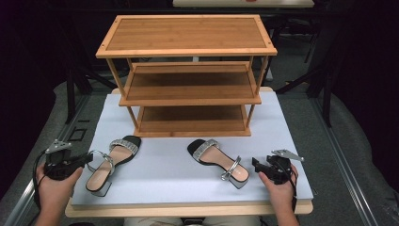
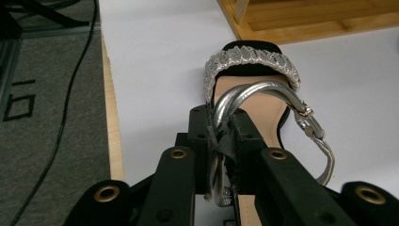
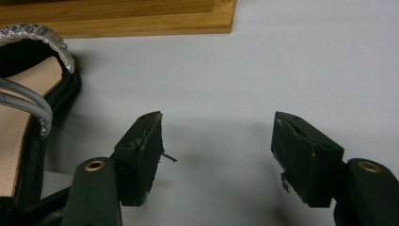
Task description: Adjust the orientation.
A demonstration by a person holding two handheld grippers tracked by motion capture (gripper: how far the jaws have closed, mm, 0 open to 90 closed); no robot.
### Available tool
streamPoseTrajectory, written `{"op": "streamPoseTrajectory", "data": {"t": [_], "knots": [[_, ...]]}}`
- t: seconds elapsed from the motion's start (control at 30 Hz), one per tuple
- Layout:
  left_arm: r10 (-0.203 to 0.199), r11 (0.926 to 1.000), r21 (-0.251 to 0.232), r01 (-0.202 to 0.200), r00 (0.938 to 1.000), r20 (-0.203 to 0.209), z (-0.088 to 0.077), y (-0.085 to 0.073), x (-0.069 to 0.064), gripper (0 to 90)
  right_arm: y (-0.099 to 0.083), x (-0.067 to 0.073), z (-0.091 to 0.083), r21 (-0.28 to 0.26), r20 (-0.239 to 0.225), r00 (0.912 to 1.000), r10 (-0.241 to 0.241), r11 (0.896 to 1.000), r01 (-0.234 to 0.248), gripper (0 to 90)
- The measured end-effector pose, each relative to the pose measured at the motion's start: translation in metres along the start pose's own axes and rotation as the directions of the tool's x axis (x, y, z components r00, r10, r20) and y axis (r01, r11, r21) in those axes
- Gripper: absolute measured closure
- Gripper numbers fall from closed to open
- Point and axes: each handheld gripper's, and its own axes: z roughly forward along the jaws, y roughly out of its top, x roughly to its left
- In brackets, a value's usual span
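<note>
Two sandals with tan insoles and silver straps lie on the white board [image 1: 169, 160]. The left sandal [image 1: 112, 161] points toward the rack; my left gripper [image 1: 87, 159] is shut on its silver ankle strap [image 2: 244, 96], the jaws pinching the strap near the heel [image 2: 221, 141]. The right sandal [image 1: 218, 162] lies slanted at centre right, its edge [image 3: 28, 94] at the left of the right gripper view. My right gripper [image 1: 256, 165] hovers just right of that sandal's heel, jaws wide apart over bare board [image 3: 216, 150], holding nothing.
A three-tier bamboo shoe rack [image 1: 188, 75] stands at the back of the board, shelves bare; its base [image 2: 310, 19] [image 3: 117, 21] lies just beyond the sandals. Grey carpet [image 2: 47, 117] and a cable lie beyond the board's left edge.
</note>
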Motion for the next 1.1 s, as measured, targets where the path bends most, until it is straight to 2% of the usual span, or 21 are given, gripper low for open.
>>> {"op": "streamPoseTrajectory", "data": {"t": [0.1, 0.17, 0.33, 0.4, 0.47, 0.57, 0.6, 0.63, 0.73, 0.83, 0.9, 0.97, 1.03, 1.1], "knots": [[-0.021, 0.9996, 0.021, 0.020, 0.9990, 0.040, -0.004, 0.001, 0.001, 71.1, 0.000, 0.000, 0.000, 0.002, 0.000, 1.0000, -0.001, 1.000, 0.001, 33.6], [-0.020, 0.9996, 0.024, 0.019, 0.9973, 0.071, -0.009, 0.004, -0.002, 65.3, 0.000, 0.000, 0.000, -0.001, 0.002, 1.0000, 0.000, 1.000, 0.000, 33.6], [0.020, 0.9986, 0.047, -0.025, 0.9952, 0.096, -0.025, 0.012, -0.011, 54.4, 0.000, 0.000, 0.001, -0.001, 0.000, 1.0000, 0.001, 1.000, -0.001, 33.6], [0.015, 0.9993, 0.032, -0.020, 0.9907, 0.135, -0.034, 0.014, -0.012, 48.1, 0.000, 0.000, 0.000, 0.000, 0.000, 1.0000, 0.000, 1.000, 0.000, 33.6], [-0.001, 1.0000, -0.005, 0.002, 0.9902, 0.140, -0.041, 0.016, -0.014, 47.6, 0.000, 0.000, 0.000, 0.000, 0.001, 1.0000, 0.003, 1.000, -0.003, 33.6], [-0.011, 0.9998, -0.016, 0.013, 0.9894, 0.144, -0.048, 0.022, -0.015, 45.0, -0.001, 0.000, 0.001, -0.002, -0.004, 1.0000, 0.007, 1.000, -0.007, 33.6], [-0.008, 0.9999, -0.008, 0.009, 0.9904, 0.138, -0.047, 0.026, -0.015, 44.6, -0.001, 0.000, 0.002, -0.005, -0.008, 1.0000, 0.006, 1.000, -0.006, 33.6], [-0.020, 0.9995, -0.022, 0.023, 0.9919, 0.125, -0.044, 0.029, -0.016, 44.4, 0.000, 0.000, 0.002, 0.006, -0.009, 1.0000, 0.003, 1.000, -0.003, 33.6], [-0.031, 0.9995, 0.007, 0.031, 0.9937, 0.108, -0.027, 0.041, -0.015, 40.7, 0.000, 0.002, 0.002, -0.001, -0.007, 1.0000, 0.001, 1.000, -0.001, 33.6], [-0.028, 0.9974, 0.068, 0.022, 0.9965, 0.079, -0.002, 0.048, -0.015, 38.0, 0.000, 0.001, 0.002, -0.014, -0.009, 1.0000, 0.003, 1.000, -0.003, 33.6], [-0.033, 0.9926, 0.119, 0.024, 0.9966, 0.076, 0.013, 0.049, -0.014, 35.9, 0.000, 0.000, 0.001, 0.000, -0.004, 1.0000, 0.000, 1.000, 0.000, 33.6], [-0.042, 0.9830, 0.181, 0.028, 0.9961, 0.077, 0.027, 0.048, -0.013, 33.9, -0.001, -0.002, 0.002, -0.015, -0.012, 0.9999, 0.011, 1.000, -0.011, 33.6], [-0.050, 0.9678, 0.250, 0.032, 0.9965, 0.067, 0.041, 0.045, -0.013, 32.0, -0.001, -0.003, 0.001, -0.003, -0.008, 0.9999, 0.013, 1.000, -0.013, 33.6], [-0.054, 0.9467, 0.321, 0.030, 0.9962, 0.067, 0.052, 0.042, -0.014, 32.0, -0.001, -0.003, 0.002, -0.016, -0.012, 0.9998, 0.016, 1.000, -0.016, 33.6]]}}
